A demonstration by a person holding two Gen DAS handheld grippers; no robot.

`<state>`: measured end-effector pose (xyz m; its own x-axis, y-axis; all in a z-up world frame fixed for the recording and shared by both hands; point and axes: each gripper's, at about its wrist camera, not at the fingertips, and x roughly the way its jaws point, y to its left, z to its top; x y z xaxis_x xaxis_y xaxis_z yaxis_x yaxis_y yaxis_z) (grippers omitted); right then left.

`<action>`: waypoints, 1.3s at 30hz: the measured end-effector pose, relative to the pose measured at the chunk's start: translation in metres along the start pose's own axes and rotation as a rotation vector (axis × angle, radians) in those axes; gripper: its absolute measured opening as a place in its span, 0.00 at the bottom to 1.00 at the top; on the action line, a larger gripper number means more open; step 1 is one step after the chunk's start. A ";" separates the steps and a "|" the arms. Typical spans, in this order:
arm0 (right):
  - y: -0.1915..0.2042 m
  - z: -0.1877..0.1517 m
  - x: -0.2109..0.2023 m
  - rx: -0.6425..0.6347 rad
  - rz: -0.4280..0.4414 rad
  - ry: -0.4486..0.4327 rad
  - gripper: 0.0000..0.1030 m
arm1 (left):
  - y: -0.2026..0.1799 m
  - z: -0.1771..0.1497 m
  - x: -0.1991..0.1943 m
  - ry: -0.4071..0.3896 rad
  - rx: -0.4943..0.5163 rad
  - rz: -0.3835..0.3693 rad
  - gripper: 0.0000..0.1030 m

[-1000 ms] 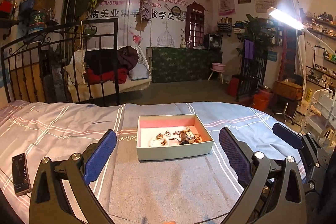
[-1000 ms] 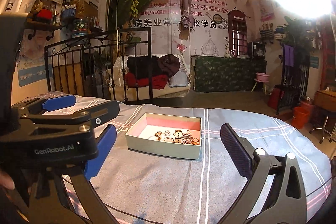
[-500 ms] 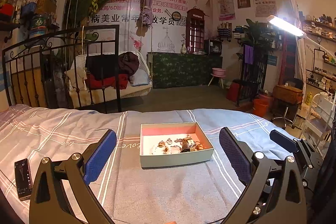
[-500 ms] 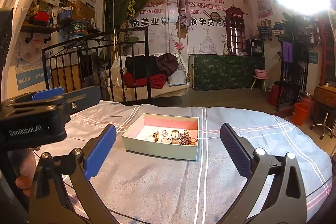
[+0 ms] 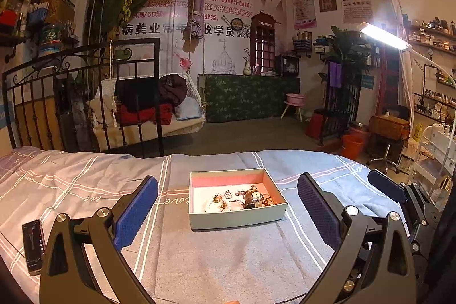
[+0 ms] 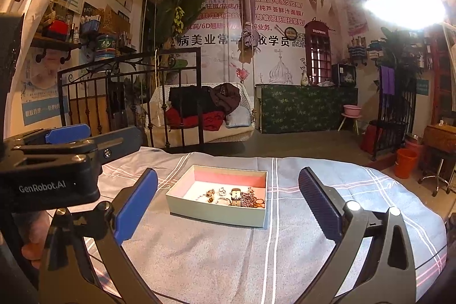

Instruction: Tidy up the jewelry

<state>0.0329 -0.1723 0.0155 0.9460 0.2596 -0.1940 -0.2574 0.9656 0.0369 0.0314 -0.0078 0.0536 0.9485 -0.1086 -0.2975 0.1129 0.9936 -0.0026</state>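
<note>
Holding both grippers back over the near part of the bed (image 5: 216,261), I have the box (image 5: 236,214) framed between each pair of fingers. Left gripper (image 5: 228,212): fingers spread wide, nothing between them. Right gripper (image 6: 228,207): same, wide apart and empty; its body shows at the right edge of the left view, so the two sit side by side, both aimed at the box. Box is a shallow open tray, pale outside, pink inner wall, resting flat on the grey striped bedspread, well ahead of the fingertips. Jewelry (image 6: 236,195) lies inside, bunched toward the right near corner: a watch, a beaded chain, rings or small gold pieces, touching and partly overlapped; left half of the floor bare. My reading: the pile could be waiting to be sorted or could have been gathered there; this view fits either. A phone (image 5: 33,245) lies on the bedspread at near left, clear of the box. Standoff seems chosen to keep the whole box in sight.
</note>
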 end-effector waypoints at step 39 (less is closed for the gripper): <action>-0.005 0.001 0.007 0.000 0.012 0.047 0.95 | 0.001 -0.011 0.005 0.031 0.018 0.047 0.94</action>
<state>0.0406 -0.1757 0.0147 0.9327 0.2697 -0.2395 -0.2683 0.9625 0.0392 0.0334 -0.0066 0.0418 0.9434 -0.0606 -0.3260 0.0741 0.9968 0.0292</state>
